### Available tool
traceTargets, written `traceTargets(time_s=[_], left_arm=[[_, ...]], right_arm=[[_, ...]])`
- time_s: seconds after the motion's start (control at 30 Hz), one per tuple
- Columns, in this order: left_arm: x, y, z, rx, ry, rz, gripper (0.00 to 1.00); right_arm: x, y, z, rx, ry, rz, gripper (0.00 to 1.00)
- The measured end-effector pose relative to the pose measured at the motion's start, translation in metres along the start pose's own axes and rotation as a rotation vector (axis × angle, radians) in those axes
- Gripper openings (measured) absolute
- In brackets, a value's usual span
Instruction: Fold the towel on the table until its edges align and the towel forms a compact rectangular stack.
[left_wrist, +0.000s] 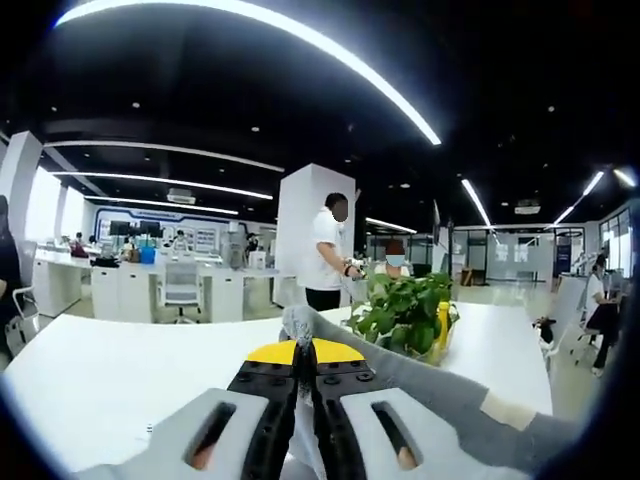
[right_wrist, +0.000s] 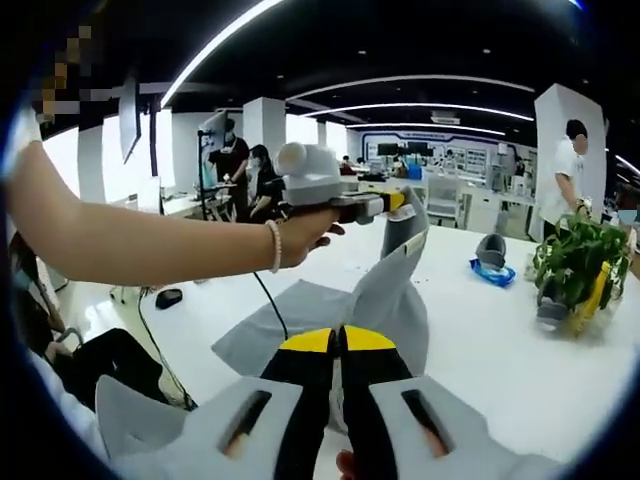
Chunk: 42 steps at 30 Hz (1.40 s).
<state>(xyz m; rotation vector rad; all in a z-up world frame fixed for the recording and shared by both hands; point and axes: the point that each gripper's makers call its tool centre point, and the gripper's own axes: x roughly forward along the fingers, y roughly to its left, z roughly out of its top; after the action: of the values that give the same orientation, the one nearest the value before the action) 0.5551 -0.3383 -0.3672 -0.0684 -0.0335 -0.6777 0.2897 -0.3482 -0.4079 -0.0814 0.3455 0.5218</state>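
The grey towel (right_wrist: 385, 290) is lifted off the white table (right_wrist: 500, 340), with part of it still lying on the tabletop. In the right gripper view, a person's hand holds my left gripper (right_wrist: 400, 203) up high, shut on a raised corner of the towel. My right gripper (right_wrist: 338, 335) is lower and nearer, its yellow-tipped jaws shut on another part of the cloth. In the left gripper view, the left gripper (left_wrist: 303, 348) is shut on the towel (left_wrist: 420, 385), which runs away to the lower right.
A potted green plant (right_wrist: 580, 260) stands on the table's far right side and shows close behind the towel as plant (left_wrist: 405, 315). A small blue and grey object (right_wrist: 492, 262) lies near it. A cable (right_wrist: 268, 300) hangs from the left gripper. People and desks stand beyond.
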Motion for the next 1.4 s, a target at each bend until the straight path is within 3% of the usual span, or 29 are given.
traceTargets(time_s=[0.4, 0.6, 0.97, 1.4], left_arm=[[-0.012, 0.043, -0.006, -0.03, -0.011, -0.023, 0.04], [-0.027, 0.078, -0.011, -0.046, -0.007, 0.0, 0.04], [-0.051, 0.126, -0.025, -0.083, 0.002, 0.056, 0.04], [-0.062, 0.154, -0.042, -0.094, 0.016, 0.091, 0.04]], right_arm=[[0.041, 0.061, 0.016, -0.057, -0.012, 0.093, 0.0], [0.066, 0.095, 0.02, -0.11, -0.009, 0.157, 0.0], [0.106, 0.125, 0.014, -0.109, 0.025, 0.242, 0.0], [0.13, 0.146, 0.003, -0.138, 0.069, 0.297, 0.0]])
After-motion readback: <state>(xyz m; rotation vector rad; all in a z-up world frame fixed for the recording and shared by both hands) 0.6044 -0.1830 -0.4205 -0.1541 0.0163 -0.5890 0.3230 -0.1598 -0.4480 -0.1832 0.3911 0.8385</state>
